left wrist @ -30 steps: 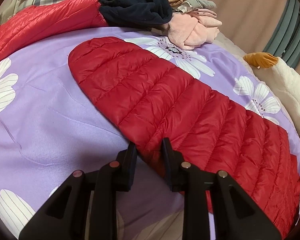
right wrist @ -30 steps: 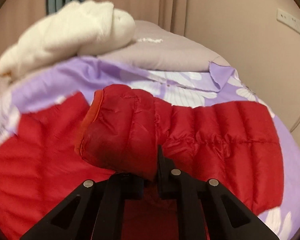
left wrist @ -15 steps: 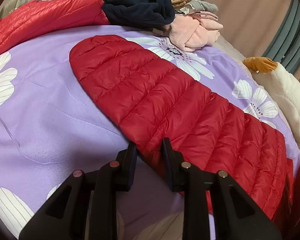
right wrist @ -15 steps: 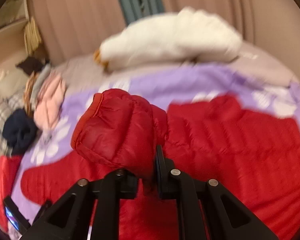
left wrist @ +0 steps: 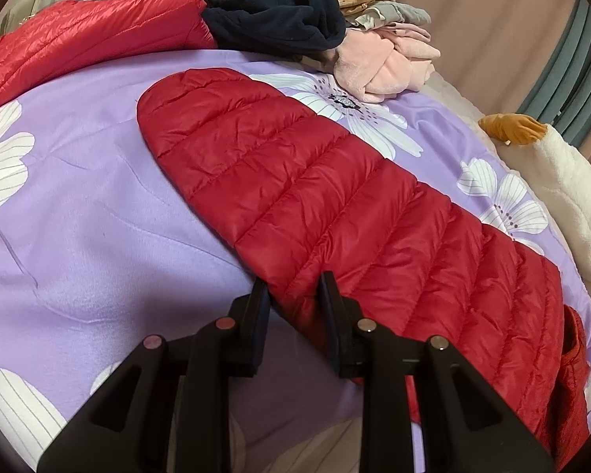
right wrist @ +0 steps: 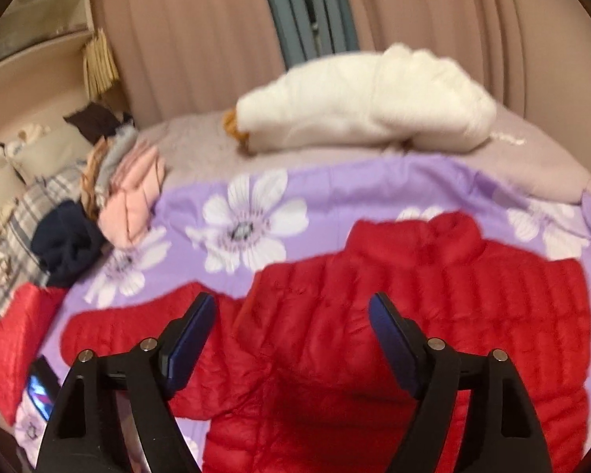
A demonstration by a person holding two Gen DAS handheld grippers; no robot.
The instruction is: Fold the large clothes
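A red quilted jacket (left wrist: pixel 315 197) lies on the purple flowered bedspread (left wrist: pixel 78 216). My left gripper (left wrist: pixel 294 285) is shut on the jacket's near edge, with red fabric pinched between its fingers. In the right wrist view the jacket (right wrist: pixel 413 315) is spread out with its collar toward the far side and one sleeve (right wrist: pixel 118 327) reaching left. My right gripper (right wrist: pixel 292 301) hovers above the jacket's body. Its jaws are opening wide and nothing is between them.
A second red jacket (left wrist: pixel 78 31), a navy garment (left wrist: pixel 275 19) and pink folded clothes (left wrist: pixel 386 67) are heaped at the far side by plaid pillows. A white plush toy (right wrist: pixel 374 106) lies on the grey blanket by the curtains (right wrist: pixel 197 39).
My right gripper carried the bunched red sleeve up and to the left, then let it go and its jaws spread wide. The left gripper kept its grip and stayed put.
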